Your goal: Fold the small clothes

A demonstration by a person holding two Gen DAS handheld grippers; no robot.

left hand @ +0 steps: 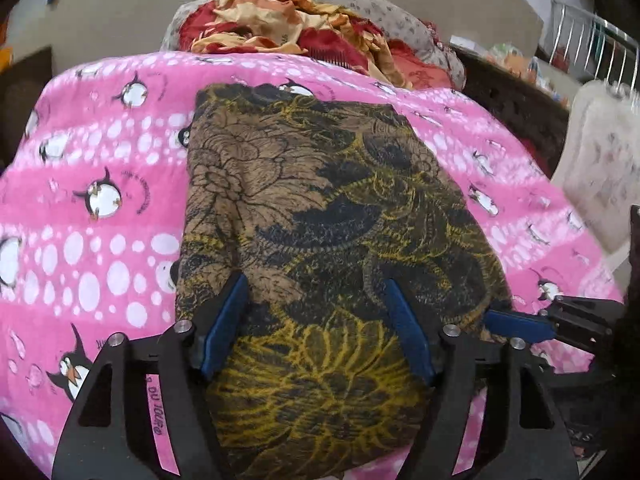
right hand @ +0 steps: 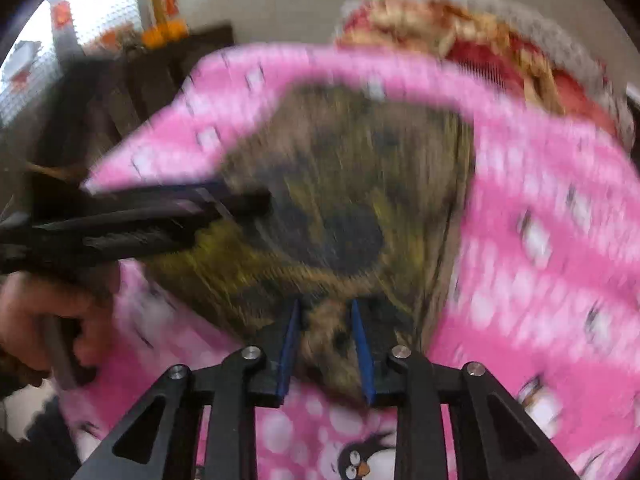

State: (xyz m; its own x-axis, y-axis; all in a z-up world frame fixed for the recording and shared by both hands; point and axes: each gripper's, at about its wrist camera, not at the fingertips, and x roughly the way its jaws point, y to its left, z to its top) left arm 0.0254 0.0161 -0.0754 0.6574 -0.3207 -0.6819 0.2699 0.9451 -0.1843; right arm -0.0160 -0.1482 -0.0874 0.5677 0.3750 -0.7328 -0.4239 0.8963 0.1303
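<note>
1. Left wrist view: brown floral garment point(left hand: 320, 216), black and yellow print, lies folded on the pink penguin blanket point(left hand: 100, 184).
2. Left gripper point(left hand: 316, 320) sits over the garment's near end, jaws spread wide. Blue pads point(left hand: 224, 332) rest on top of the cloth, one on each side, nothing pinched between them.
3. Right gripper point(left hand: 520, 326) comes in from the right edge, tip at the garment's near right corner.
4. Behind the blanket: heap of red and gold cloth point(left hand: 304, 28) on a grey patterned pillow point(left hand: 396, 12). Metal rack point(left hand: 592, 44) at upper right.
5. Right wrist view, heavy motion blur: right gripper point(right hand: 326, 344) has its jaws narrowed onto a bunched fold of the garment point(right hand: 352, 184); blue pads point(right hand: 362, 356) press it from both sides.
6. Left gripper point(right hand: 224, 204) reaches in from the left over the garment; a hand point(right hand: 44, 320) holds its grip.
7. Blanket point(right hand: 540, 240) surrounds the garment; red and gold heap point(right hand: 472, 36) is at upper right.
</note>
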